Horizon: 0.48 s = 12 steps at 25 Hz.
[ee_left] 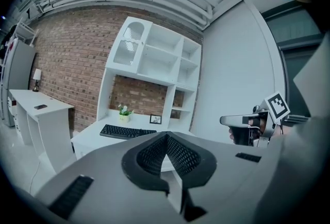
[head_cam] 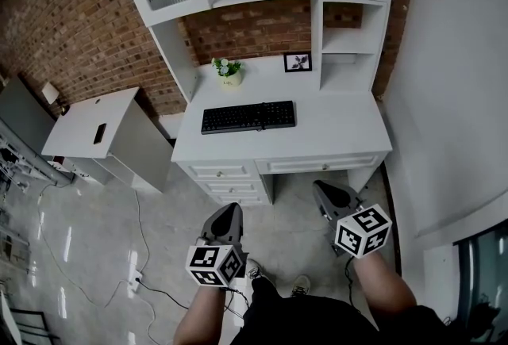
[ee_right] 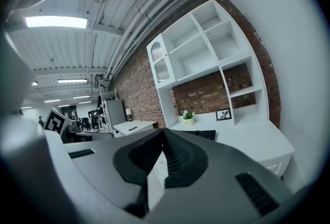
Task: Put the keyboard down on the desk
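Observation:
A black keyboard [head_cam: 248,116] lies flat on the white desk [head_cam: 341,133], left of its middle; it also shows as the keyboard [ee_left: 127,132] in the left gripper view and the keyboard [ee_right: 202,134] in the right gripper view. My left gripper [head_cam: 229,214] and right gripper [head_cam: 326,190] hang over the floor in front of the desk drawers, well short of the keyboard. Both are shut with nothing between the jaws. The left gripper [ee_left: 166,138] and right gripper [ee_right: 163,133] point toward the desk.
A small potted plant [head_cam: 229,70] and a framed picture [head_cam: 298,61] stand at the back of the desk under white shelves [head_cam: 349,42]. A second white table [head_cam: 87,125] with a dark phone sits at the left. Cables and a power strip [head_cam: 135,283] lie on the floor.

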Available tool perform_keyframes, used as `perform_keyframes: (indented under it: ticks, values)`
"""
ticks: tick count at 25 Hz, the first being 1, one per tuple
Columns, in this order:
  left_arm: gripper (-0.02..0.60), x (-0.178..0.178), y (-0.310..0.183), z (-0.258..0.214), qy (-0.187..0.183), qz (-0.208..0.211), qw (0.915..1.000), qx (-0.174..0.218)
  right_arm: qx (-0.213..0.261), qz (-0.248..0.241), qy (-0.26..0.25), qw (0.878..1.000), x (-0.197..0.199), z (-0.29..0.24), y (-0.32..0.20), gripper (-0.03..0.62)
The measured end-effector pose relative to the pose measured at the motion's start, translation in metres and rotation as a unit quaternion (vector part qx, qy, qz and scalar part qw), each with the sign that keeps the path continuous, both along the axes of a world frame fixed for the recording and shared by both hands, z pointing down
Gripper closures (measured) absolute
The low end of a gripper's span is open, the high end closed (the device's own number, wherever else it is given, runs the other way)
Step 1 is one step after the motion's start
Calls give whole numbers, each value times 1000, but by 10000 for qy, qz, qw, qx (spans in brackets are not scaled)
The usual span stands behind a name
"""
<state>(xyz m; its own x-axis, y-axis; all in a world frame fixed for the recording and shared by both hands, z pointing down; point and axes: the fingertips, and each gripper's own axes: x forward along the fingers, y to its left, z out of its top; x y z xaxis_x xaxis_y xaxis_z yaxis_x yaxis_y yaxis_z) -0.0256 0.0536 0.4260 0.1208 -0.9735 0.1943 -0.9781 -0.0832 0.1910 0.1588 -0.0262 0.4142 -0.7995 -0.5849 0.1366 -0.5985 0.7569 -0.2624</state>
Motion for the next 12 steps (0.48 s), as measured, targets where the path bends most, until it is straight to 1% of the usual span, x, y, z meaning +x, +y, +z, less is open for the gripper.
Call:
perform_keyframes:
  ticks: [12]
  values:
    - [565, 3, 4, -3, 44, -41, 10000, 25, 17, -54, -16, 10000, 1, -4, 5, 577]
